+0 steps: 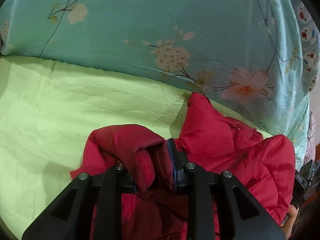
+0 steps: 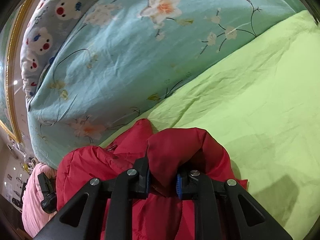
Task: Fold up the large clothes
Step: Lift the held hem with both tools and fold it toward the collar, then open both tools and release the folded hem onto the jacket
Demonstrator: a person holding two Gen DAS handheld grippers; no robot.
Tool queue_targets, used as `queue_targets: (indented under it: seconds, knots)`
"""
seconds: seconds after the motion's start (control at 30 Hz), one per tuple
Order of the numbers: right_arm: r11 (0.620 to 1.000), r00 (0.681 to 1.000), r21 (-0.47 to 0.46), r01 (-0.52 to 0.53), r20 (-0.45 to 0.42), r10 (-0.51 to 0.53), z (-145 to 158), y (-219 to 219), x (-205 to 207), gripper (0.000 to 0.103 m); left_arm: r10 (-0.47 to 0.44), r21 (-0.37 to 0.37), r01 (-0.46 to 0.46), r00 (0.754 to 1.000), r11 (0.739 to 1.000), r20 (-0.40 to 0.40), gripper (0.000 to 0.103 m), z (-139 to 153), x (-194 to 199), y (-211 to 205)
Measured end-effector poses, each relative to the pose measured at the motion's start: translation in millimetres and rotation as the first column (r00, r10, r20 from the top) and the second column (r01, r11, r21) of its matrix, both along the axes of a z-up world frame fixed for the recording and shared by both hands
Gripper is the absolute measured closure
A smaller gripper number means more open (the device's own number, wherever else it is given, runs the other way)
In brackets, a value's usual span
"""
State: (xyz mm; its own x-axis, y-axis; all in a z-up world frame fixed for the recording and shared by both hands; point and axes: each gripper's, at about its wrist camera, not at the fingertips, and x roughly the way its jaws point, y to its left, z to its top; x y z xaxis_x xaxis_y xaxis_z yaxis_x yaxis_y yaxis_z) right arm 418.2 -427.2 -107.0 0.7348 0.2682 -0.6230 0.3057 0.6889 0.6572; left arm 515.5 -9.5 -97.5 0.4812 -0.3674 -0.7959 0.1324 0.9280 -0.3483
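A red puffy jacket [image 1: 210,140] lies bunched on the light green bedsheet [image 1: 80,100]. In the left wrist view my left gripper [image 1: 155,160] has a thick fold of the jacket packed between its fingers, touching the blue pad [image 1: 172,160] on the right; the left finger is buried under the cloth. My right gripper [image 2: 163,172] pinches another fold of the jacket [image 2: 90,170] between its two blue pads [image 2: 178,184], with the cloth humped over the fingertips. Both grippers point down at the sheet [image 2: 250,100], and the jacket hangs between and below them.
A teal floral quilt [image 1: 140,30] [image 2: 120,50] is heaped along the far side of the bed. A grey pillow with cartoon animals [image 2: 50,30] lies behind it. Pink cloth [image 2: 34,200] sits at the bed's edge. A person's hand [image 1: 292,218] shows at the lower right.
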Motion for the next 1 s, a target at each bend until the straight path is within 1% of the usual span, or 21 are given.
queue_targets:
  seconds: [0.13,0.2,0.3,0.4,0.47,0.53,0.57,0.6,0.67,0.7,0.73,0.77,0.8,0.83,0.87,0.93,0.97,1.0]
  knots:
    - [1.0,1.0,0.027,0.006,-0.011,-0.006,-9.1,-5.6,6.4,0.087,-0.002,-0.02,0.001,1.0,1.0,-0.032,0.077,-5.7,9.7,0.3]
    - [0.999,1.0,0.04,0.005,-0.013,-0.005,-10.9,-7.0,8.3,0.086,-0.004,-0.049,0.002,0.999,0.999,-0.049,0.076,-8.0,12.4,3.8]
    - [0.996,1.0,0.086,0.008,-0.011,-0.007,-15.0,-12.1,8.5,0.086,-0.016,-0.092,0.009,0.997,0.996,-0.072,0.074,-9.5,14.1,10.1]
    - [0.994,1.0,0.111,0.003,-0.008,-0.002,-14.4,-13.3,6.2,0.08,-0.03,-0.118,0.018,0.995,0.993,-0.1,0.071,-9.0,16.8,13.9]
    - [0.991,1.0,0.132,0.004,-0.013,-0.002,-13.1,-17.2,4.9,0.078,-0.035,-0.154,0.014,0.99,0.988,-0.134,0.068,-6.8,19.9,20.1]
    - [0.985,1.0,0.174,0.009,-0.013,-0.006,-12.0,-22.0,4.3,0.076,-0.039,-0.181,0.009,0.986,0.983,-0.163,0.065,-2.9,23.9,25.6]
    - [0.981,1.0,0.192,0.012,-0.012,-0.01,-11.4,-23.8,4.2,0.072,-0.039,-0.192,0.006,0.985,0.981,-0.166,0.063,0.7,25.5,29.0]
    - [0.976,1.0,0.216,0.023,-0.006,-0.022,-9.6,-27.7,2.2,0.068,-0.039,-0.198,0.006,0.986,0.98,-0.163,0.06,5.5,24.3,30.7]
    - [0.976,0.998,0.209,0.065,0.002,-0.067,-2.5,-34.8,-3.9,0.047,-0.039,-0.21,0.006,0.987,0.978,-0.154,0.058,16.2,23.7,37.8]
    - [0.977,0.995,0.192,0.094,0.011,-0.098,3.2,-39.1,-8.2,0.044,-0.033,-0.204,0.003,0.989,0.979,-0.143,0.056,22.4,22.6,41.1]
    - [0.979,0.993,0.174,0.11,0.021,-0.116,8.8,-42.7,-12.0,0.044,-0.017,-0.189,-0.007,0.992,0.982,-0.125,0.055,28.2,21.0,45.1]
    - [0.98,0.993,0.165,0.113,0.023,-0.118,11.6,-43.8,-13.3,0.044,0.01,-0.162,-0.025,0.995,0.987,-0.096,0.043,35.9,18.2,48.8]
    - [0.982,0.993,0.154,0.108,0.028,-0.113,16.4,-43.9,-15.4,0.044,0.038,-0.126,-0.046,0.997,0.991,-0.065,0.026,43.5,15.5,51.0]
    - [0.986,0.994,0.138,0.093,0.04,-0.099,23.0,-40.6,-17.7,0.044,0.066,-0.1,-0.069,0.997,0.993,-0.029,0.021,51.4,13.4,51.9]
    - [0.991,0.996,0.117,0.072,0.052,-0.079,29.4,-35.2,-16.5,0.044,0.079,-0.1,-0.078,0.997,0.992,0.001,0.019,58.0,10.8,54.3]
    - [0.997,0.996,0.07,0.012,0.088,-0.018,43.0,-19.5,-18.9,0.044,0.074,-0.127,-0.073,0.997,0.989,0.009,0.02,66.2,7.5,60.4]
    - [0.998,0.994,0.046,-0.03,0.109,0.025,50.2,-8.5,-20.6,0.044,0.059,-0.151,-0.055,0.998,0.987,0.017,0.019,72.3,1.9,60.7]
    - [0.997,0.989,0.023,-0.069,0.132,0.065,57.2,2.3,-24.7,0.044,0.046,-0.154,-0.042,0.999,0.987,0.025,0.019,75.5,-1.6,59.1]
